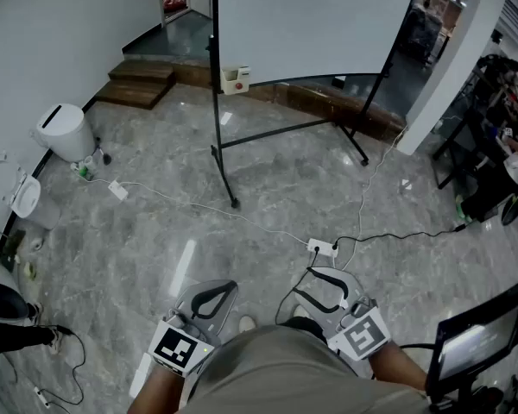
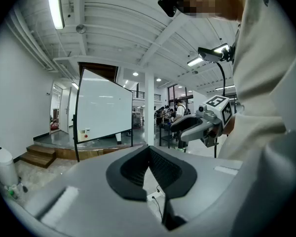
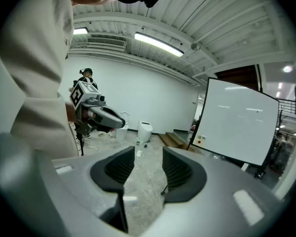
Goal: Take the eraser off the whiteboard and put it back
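Left hand-held gripper [image 2: 149,149] is pressed together, black pads meeting with nothing between them. Right hand-held gripper [image 3: 148,157] is spread wide and empty, only floor showing through the gap. I hold both low in front of my body, side by side and apart, pointing a little downward.

Ahead stands the large whiteboard on a black frame stand [image 1: 315,24], tilted, its surface blank. The small white eraser with a red spot [image 1: 235,78] sits at the board's lower left corner, right by the left upright, well away from both grippers.

Between me and the board lies the grey marble floor [image 1: 181,231], wide and mostly open. The stand's black feet [image 1: 233,202] splay out toward me. A white power strip [image 1: 322,248] lies just ahead of the right hand-held gripper, with a thin white cable [image 1: 198,205] running left across the floor and a black cable [image 1: 397,234] running right.

On the left the white wall [image 1: 60,33] closes the room in; the wooden steps [image 1: 142,80] rise in the far left corner. On the right a white pillar [image 1: 457,59] stands beside the board, and a black screen on a stand [image 1: 479,339] is close to my right elbow.

By the left wall sits a white lidded bin [image 1: 62,132], lid down, so I cannot tell what is inside.
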Motion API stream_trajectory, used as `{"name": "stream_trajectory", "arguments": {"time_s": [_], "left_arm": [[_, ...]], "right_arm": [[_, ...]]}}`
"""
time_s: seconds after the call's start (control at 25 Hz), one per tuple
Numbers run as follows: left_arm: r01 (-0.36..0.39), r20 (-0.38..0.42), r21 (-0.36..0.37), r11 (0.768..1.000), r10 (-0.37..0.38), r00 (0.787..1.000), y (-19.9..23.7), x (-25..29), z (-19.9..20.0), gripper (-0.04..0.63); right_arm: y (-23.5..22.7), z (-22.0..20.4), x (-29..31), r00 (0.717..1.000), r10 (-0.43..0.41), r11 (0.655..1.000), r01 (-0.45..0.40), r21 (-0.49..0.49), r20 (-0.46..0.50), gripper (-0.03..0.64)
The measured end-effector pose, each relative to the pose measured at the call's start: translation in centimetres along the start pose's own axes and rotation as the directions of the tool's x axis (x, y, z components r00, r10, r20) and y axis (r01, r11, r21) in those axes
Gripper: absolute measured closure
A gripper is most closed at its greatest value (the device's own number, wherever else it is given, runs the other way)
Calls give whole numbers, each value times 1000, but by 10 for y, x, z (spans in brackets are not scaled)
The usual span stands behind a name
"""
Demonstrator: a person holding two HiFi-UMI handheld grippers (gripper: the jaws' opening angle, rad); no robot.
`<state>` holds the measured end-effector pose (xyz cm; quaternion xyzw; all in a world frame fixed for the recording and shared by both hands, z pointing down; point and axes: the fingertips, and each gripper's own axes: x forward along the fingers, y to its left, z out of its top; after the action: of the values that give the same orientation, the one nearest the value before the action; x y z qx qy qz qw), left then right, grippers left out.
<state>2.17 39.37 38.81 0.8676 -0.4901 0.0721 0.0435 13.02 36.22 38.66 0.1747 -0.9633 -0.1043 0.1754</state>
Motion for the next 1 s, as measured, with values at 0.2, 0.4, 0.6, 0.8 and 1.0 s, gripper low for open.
{"name": "stream_trajectory", "arguments": {"time_s": [0.2, 0.4, 0.6, 0.8, 1.0], "left_arm": [[-5, 3, 2, 1000, 5, 1000, 2, -2, 1, 589], [-21, -4, -13, 1000, 21, 1000, 6, -7, 1, 589], [-36, 0, -20, 999, 36, 999, 14, -10, -1, 589], [-40, -9, -29, 999, 40, 999, 19, -13, -8, 589], [-44, -18, -43, 998, 44, 999, 29, -17, -13, 589]], "right_arm": [[0, 2, 2, 1000, -4, 1000, 3, 10, 8, 436], [1, 8, 4, 1000, -1, 999, -1, 52, 31, 437], [0, 3, 9, 1000, -2, 997, 2, 81, 9, 492], [4, -2, 16, 1000, 11, 999, -10, 53, -16, 615], [9, -2, 30, 998, 41, 999, -40, 28, -41, 615]]}}
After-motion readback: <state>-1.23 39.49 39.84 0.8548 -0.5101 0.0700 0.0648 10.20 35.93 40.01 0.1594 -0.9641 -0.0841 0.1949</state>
